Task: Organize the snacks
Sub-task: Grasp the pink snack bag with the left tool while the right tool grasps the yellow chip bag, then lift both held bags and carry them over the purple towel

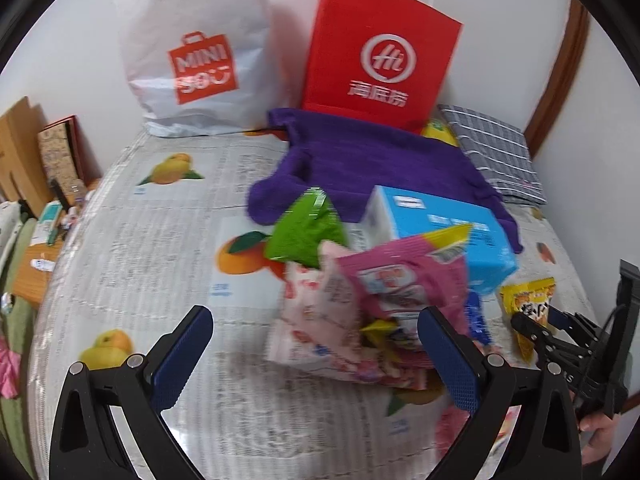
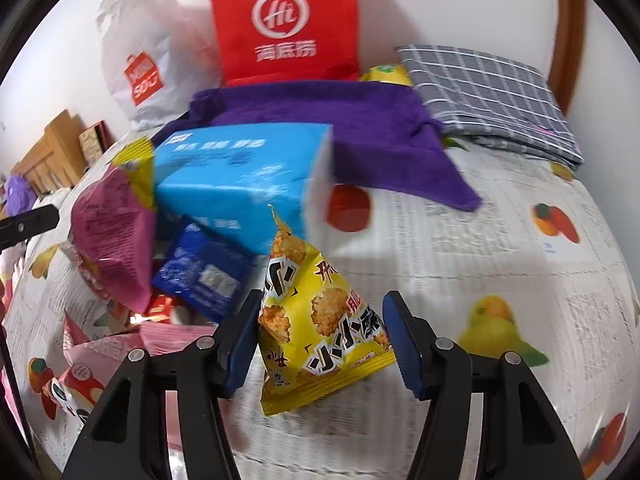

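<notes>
We log the yellow triangular snack packet (image 2: 316, 320) on the fruit-print tablecloth (image 2: 460, 240), between our right claw's (image 2: 320, 340) half-spread fingers, beside the blue box (image 2: 240, 176); left claw (image 1: 316, 356) wide, empty.

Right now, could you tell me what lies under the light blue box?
The light blue box leans on a dark blue packet, its far end on the purple towel. Anything deeper underneath is hidden.

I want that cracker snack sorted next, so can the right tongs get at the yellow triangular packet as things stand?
Probably yes: the yellow packet already sits between the open right tongs, at the pile's edge, nothing covering it.
</notes>
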A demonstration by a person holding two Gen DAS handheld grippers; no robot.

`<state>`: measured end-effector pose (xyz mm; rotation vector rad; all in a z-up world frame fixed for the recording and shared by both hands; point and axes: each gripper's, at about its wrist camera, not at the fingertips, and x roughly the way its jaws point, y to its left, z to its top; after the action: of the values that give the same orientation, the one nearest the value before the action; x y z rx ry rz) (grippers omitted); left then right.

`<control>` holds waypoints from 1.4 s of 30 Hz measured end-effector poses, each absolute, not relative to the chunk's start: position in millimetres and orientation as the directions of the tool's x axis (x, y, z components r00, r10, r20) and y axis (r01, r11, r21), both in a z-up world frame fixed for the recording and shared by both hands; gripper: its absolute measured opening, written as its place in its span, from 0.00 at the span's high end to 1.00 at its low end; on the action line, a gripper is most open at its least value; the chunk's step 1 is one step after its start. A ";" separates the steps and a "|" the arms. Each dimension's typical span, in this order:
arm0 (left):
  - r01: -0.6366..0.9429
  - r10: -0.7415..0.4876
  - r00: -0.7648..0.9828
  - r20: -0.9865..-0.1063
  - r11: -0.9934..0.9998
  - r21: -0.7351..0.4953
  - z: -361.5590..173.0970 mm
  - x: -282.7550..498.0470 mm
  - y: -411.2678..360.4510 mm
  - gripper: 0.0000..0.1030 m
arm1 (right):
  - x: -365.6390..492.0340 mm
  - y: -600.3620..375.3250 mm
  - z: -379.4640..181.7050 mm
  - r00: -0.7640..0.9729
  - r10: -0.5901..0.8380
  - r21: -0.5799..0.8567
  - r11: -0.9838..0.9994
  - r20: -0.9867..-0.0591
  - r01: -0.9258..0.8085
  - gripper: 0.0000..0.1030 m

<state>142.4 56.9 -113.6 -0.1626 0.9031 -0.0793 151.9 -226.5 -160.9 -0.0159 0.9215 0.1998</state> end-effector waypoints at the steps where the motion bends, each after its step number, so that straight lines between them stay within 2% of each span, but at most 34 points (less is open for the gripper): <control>1: 0.011 -0.146 0.615 -0.775 0.984 -0.176 -113.5 143.9 52.3 0.00 | 152.5 -231.4 -160.4 0.589 0.154 0.068 0.984 -0.793 -0.165 0.42; 5: 0.056 -0.183 0.603 -0.776 0.981 -0.188 -115.4 150.4 30.0 0.00 | 153.5 -249.7 -160.0 0.599 0.120 0.057 0.991 -0.792 -0.123 0.42; 11: 0.062 -0.166 0.561 -0.811 0.985 -0.158 -134.9 166.4 -1.4 0.02 | 149.8 -269.7 -160.8 0.598 0.123 0.083 0.992 -0.792 -0.094 0.43; 14: 0.035 -0.136 0.567 -0.813 0.989 -0.141 -139.0 170.4 -7.3 0.16 | 146.3 -271.5 -160.3 0.601 0.128 0.083 0.991 -0.789 -0.102 0.43; 15: 0.035 -0.149 0.572 -0.806 0.987 -0.157 -137.5 170.0 -7.1 0.28 | 145.1 -270.4 -160.1 0.600 0.135 0.085 0.990 -0.789 -0.112 0.43; 19: 0.025 -0.164 0.570 -0.805 0.983 -0.182 -132.9 166.3 -3.1 0.36 | 138.6 -267.5 -158.5 0.605 0.147 0.084 0.988 -0.783 -0.131 0.43; 28: 0.053 -0.165 0.588 -0.792 0.985 -0.165 -108.3 137.7 1.8 0.37 | 127.8 -259.1 -146.6 0.617 0.164 0.105 0.986 -0.770 -0.131 0.43; 42: 0.111 -0.219 0.613 -0.759 0.975 -0.192 -71.8 126.9 -2.0 0.37 | 123.8 -242.0 -95.0 0.641 0.157 0.098 0.987 -0.751 -0.128 0.44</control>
<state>126.9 -2.0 -71.8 -0.1303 0.8911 -0.1907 123.8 -242.0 -95.0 0.0371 0.8599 0.1625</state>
